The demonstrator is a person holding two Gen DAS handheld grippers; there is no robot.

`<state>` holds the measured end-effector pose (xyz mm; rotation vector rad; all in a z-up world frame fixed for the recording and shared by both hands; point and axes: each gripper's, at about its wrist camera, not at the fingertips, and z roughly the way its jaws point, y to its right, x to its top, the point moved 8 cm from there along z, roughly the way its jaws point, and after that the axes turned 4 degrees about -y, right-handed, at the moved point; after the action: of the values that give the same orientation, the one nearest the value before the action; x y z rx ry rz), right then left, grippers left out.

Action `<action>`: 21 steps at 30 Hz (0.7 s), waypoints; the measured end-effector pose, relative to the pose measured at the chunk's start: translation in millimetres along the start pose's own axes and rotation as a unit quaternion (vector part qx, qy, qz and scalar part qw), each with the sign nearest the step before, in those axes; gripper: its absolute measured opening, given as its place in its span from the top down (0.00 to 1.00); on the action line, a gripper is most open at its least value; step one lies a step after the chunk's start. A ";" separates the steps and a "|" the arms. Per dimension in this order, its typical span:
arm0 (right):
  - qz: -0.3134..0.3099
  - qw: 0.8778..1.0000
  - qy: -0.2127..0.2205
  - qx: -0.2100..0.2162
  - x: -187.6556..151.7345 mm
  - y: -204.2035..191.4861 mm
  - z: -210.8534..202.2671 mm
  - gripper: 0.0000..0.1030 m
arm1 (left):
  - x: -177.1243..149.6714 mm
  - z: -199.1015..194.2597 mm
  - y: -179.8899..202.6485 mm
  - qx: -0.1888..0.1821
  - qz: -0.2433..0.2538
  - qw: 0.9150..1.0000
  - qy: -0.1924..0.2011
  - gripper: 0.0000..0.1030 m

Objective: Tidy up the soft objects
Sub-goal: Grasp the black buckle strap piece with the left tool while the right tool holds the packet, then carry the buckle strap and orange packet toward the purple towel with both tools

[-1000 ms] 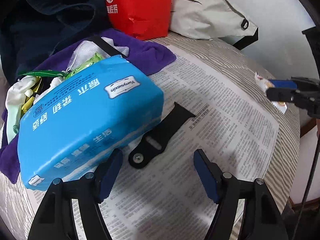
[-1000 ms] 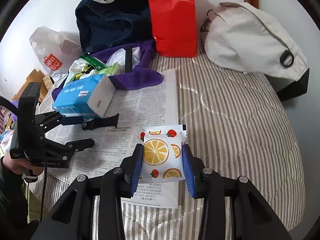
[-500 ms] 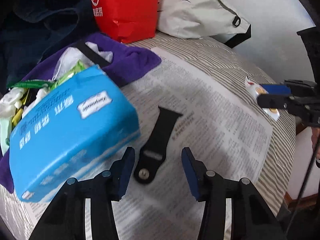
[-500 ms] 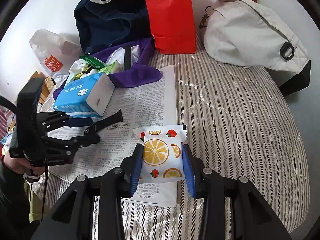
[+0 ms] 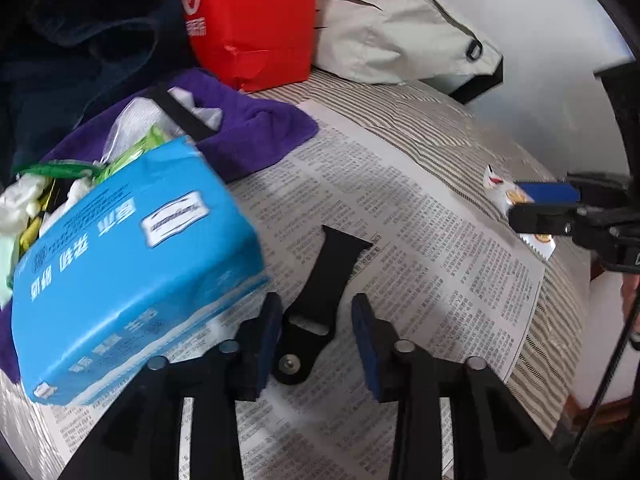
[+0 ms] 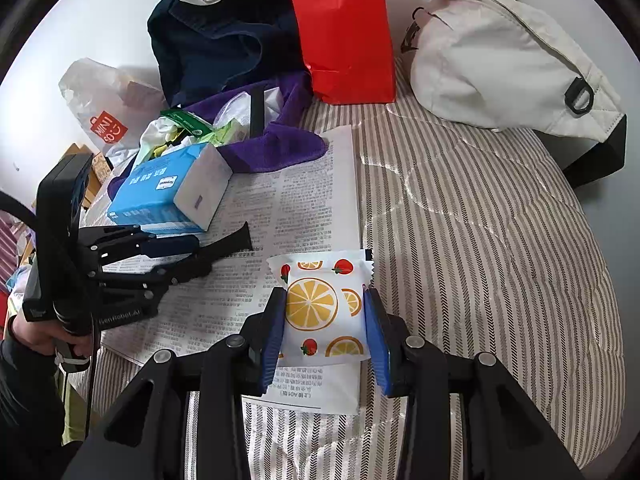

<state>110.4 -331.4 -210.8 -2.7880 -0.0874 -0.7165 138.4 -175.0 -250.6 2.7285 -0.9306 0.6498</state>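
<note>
A black strap (image 5: 322, 280) lies on the newspaper (image 5: 420, 264). My left gripper (image 5: 316, 318) is part open, its blue pads either side of the strap's wide end; whether they touch it I cannot tell. It also shows in the right wrist view (image 6: 188, 254) around the strap (image 6: 230, 240). My right gripper (image 6: 325, 312) is shut on a white orange-print packet (image 6: 322, 306) above the newspaper's edge (image 6: 312, 216); the packet also shows in the left wrist view (image 5: 508, 194). A blue tissue pack (image 5: 132, 260) lies left of the strap.
A purple cloth (image 5: 248, 136) holds green and white packets (image 5: 132, 148). Behind it stand a red paper bag (image 6: 344, 28), a navy bag (image 6: 216, 36) and a beige bag (image 6: 496, 60). The striped bedcover (image 6: 480, 240) slopes off at right. A white plastic bag (image 6: 104, 108) lies far left.
My left gripper moved forward over the strap and narrowed from wide open to close around its wide end. The right gripper kept hold of the packet, almost still.
</note>
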 end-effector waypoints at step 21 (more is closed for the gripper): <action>-0.015 1.000 0.006 0.008 12.4 -24.0 1.9 0.63 | -22.7 -31.8 -23.5 -0.003 -0.027 1.000 0.009 0.78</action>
<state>119.3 -307.8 -200.8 -2.7723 -0.1320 -0.7375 125.9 -134.6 -233.7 2.7273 -0.8498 0.6599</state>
